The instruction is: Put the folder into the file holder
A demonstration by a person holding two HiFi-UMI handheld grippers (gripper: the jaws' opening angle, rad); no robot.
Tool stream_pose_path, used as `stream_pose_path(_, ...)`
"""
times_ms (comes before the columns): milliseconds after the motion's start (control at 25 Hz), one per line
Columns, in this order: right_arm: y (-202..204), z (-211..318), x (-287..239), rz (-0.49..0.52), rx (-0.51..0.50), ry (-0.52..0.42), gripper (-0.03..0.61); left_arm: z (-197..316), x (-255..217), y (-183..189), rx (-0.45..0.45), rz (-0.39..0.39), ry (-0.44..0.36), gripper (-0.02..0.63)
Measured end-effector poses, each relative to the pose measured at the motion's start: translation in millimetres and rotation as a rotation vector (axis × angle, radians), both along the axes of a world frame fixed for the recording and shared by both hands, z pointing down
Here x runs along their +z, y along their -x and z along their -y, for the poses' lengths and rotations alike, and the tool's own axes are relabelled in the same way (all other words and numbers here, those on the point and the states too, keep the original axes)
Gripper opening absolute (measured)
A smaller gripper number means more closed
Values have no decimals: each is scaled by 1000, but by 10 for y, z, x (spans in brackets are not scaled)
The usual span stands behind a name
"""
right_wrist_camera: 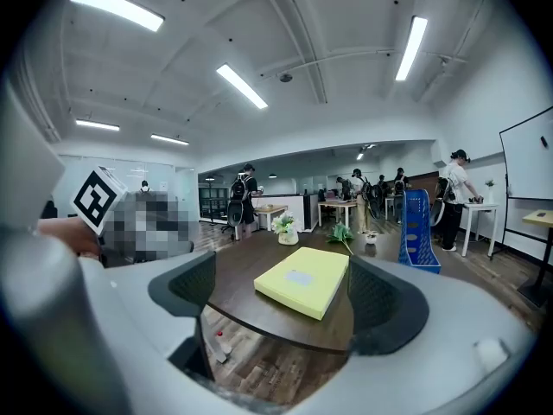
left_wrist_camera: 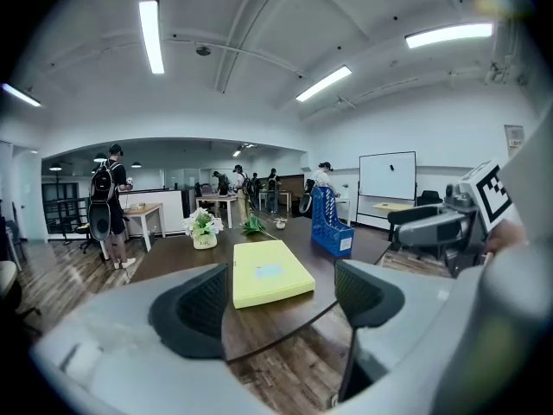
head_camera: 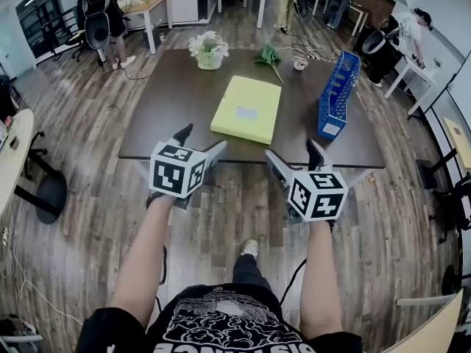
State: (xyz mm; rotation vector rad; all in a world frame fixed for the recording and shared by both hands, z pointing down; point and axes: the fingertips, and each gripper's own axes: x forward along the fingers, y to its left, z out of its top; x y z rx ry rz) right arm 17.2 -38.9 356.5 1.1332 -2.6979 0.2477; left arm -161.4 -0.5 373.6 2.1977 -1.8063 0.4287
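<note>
Off the tabletop's near edge: the left claw [head_camera: 202,140] and the right claw [head_camera: 293,153] hover side by side above the wood floor [head_camera: 88,123], both pointing at the tabletop [head_camera: 176,101] and neither reaching over it.
Left claw: its jaws stand wide apart with nothing gripped; its own view shows only the tabletop edge and the folder in the gap.
Right claw: its jaws are also spread wide and empty, and the same yellow thing shows framed between them in its view.
Folder: the yellow folder [head_camera: 246,109] lies flat near the middle of the tabletop, closer to the near edge than to the far one, with a pale label on its top face.
Folder to claws: it lies ahead of both claws, about midway between them and apart from each; no jaw touches it.
File holder: the blue file holder [head_camera: 337,94] stands upright near the right edge of the tabletop, its long side running from the near edge toward the far one, apart from the folder.
Far edge: a flower pot [head_camera: 209,51] stands near the far left corner, a green sprig [head_camera: 268,56] lies at mid-edge, and a small cup [head_camera: 299,64] sits just right of the sprig.
</note>
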Motion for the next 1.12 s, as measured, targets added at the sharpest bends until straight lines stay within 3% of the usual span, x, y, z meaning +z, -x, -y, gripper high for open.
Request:
stream_pose_path(600, 15, 1331, -3, 2, -67, 43, 466, 1186, -112, 24, -72, 14, 23, 391)
stream_pose_path(1120, 53, 2063, 164, 1, -111, 80, 466, 1889, 10, 5, -99, 19, 48, 391)
